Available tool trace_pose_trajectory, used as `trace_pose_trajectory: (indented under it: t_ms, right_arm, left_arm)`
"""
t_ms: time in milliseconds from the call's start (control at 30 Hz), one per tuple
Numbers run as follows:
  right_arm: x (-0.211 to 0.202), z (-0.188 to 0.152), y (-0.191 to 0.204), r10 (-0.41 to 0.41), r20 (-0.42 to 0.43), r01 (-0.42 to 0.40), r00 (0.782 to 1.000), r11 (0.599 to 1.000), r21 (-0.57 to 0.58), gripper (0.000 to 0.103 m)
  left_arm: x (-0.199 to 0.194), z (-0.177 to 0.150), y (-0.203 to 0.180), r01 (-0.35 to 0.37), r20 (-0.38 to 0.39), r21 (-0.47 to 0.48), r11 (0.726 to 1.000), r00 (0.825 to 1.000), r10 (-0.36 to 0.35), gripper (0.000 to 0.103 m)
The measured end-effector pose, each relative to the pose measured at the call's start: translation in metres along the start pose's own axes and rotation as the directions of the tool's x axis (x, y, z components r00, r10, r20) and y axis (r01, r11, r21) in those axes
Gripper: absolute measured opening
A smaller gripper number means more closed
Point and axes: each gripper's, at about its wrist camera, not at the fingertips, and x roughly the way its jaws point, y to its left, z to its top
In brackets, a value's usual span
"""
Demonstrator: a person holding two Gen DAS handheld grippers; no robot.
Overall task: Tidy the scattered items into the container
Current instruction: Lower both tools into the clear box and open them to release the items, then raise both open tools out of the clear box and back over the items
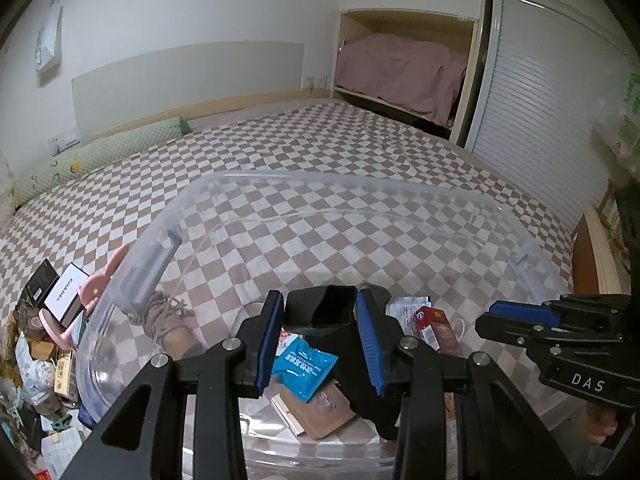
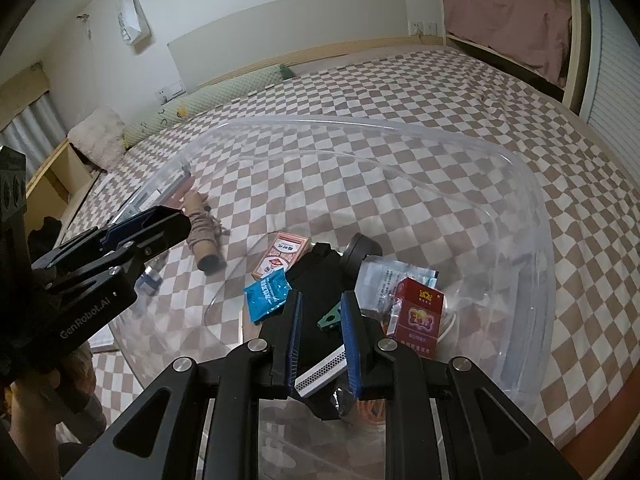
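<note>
Black pouch [image 1: 322,312] clamped in left gripper [image 1: 320,344] jaws above container [image 1: 280,178]; right gripper [image 2: 320,344] jaws pinch white strip [image 2: 320,374].

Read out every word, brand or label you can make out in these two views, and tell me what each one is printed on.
"CHANEL": white box left of the clear bin.
"DAS": body of the right gripper.
"GenRobot.AI": body of the left gripper.
Blue sachet: white characters, too small to read.
Red pack: gold characters, blurred.
Card box and white leaflet: print unreadable.
</note>
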Motion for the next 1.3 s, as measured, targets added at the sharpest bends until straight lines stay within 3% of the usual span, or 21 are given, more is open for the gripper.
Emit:
trace_pose_trajectory:
  t_ms: [267, 333, 367, 800, 867, 900, 1000, 1033, 1067, 1100, 1200, 1300]
  right_arm:
    - [0.001, -0.001, 0.003, -0.037, -0.003, 0.037, 0.999, 0.999, -0.014, 0.02]
    - [0.002, -0.002, 0.004, -0.04, -0.005, 0.04, 0.999, 0.999, -0.015, 0.02]
    - [0.002, -0.002, 0.004, -0.04, -0.005, 0.04, 0.999, 0.999, -0.015, 0.02]
    - [-0.005, -0.003, 0.007, -0.058, 0.022, 0.058, 0.998, 0.998, -0.014, 0.02]
    - [-0.009, -0.004, 0.009, -0.067, 0.037, 0.068, 0.997, 0.997, -0.02, 0.02]
    - [-0.01, -0.005, 0.011, -0.075, 0.046, 0.076, 0.996, 0.997, -0.027, 0.02]
    - [-0.015, -0.006, 0.016, -0.088, 0.07, 0.091, 0.994, 0.995, -0.042, 0.021]
    - [-0.017, -0.007, 0.018, -0.092, 0.076, 0.095, 0.993, 0.995, -0.042, 0.038]
    - [-0.018, -0.007, 0.018, -0.101, 0.086, 0.104, 0.991, 0.994, -0.04, 0.068]
    - [-0.021, -0.008, 0.02, -0.114, 0.104, 0.119, 0.988, 0.992, -0.039, 0.075]
    - [-0.029, -0.008, 0.029, -0.134, 0.149, 0.145, 0.98, 0.987, -0.067, 0.077]
    - [-0.035, -0.007, 0.037, -0.132, 0.172, 0.147, 0.976, 0.986, -0.074, 0.077]
  left_arm:
    - [0.005, -0.002, 0.001, -0.014, -0.054, -0.003, 1.0, 0.998, 0.014, 0.039]
    - [0.004, -0.004, 0.001, -0.023, -0.053, -0.007, 1.0, 0.998, 0.023, 0.06]
    - [0.003, -0.004, 0.001, -0.025, -0.047, -0.009, 1.0, 0.999, 0.025, 0.063]
    - [-0.003, -0.007, 0.003, -0.025, -0.05, -0.02, 1.0, 0.998, 0.024, 0.064]
    - [-0.007, -0.01, 0.004, -0.025, -0.046, -0.027, 0.999, 0.999, 0.024, 0.07]
    - [-0.011, -0.012, 0.005, -0.027, -0.038, -0.032, 0.999, 0.999, 0.026, 0.079]
    - [-0.02, -0.015, 0.01, -0.034, -0.02, -0.047, 0.998, 0.999, 0.033, 0.081]
    - [-0.023, -0.015, 0.013, -0.037, -0.016, -0.053, 0.998, 0.999, 0.036, 0.082]
    - [-0.027, -0.016, 0.015, -0.04, -0.012, -0.059, 0.997, 0.999, 0.039, 0.082]
    - [-0.031, -0.016, 0.018, -0.043, -0.006, -0.066, 0.997, 0.999, 0.043, 0.082]
    - [-0.043, -0.017, 0.027, -0.054, 0.013, -0.081, 0.995, 0.998, 0.055, 0.09]
    - [-0.056, -0.019, 0.036, -0.059, 0.031, -0.094, 0.994, 0.998, 0.062, 0.091]
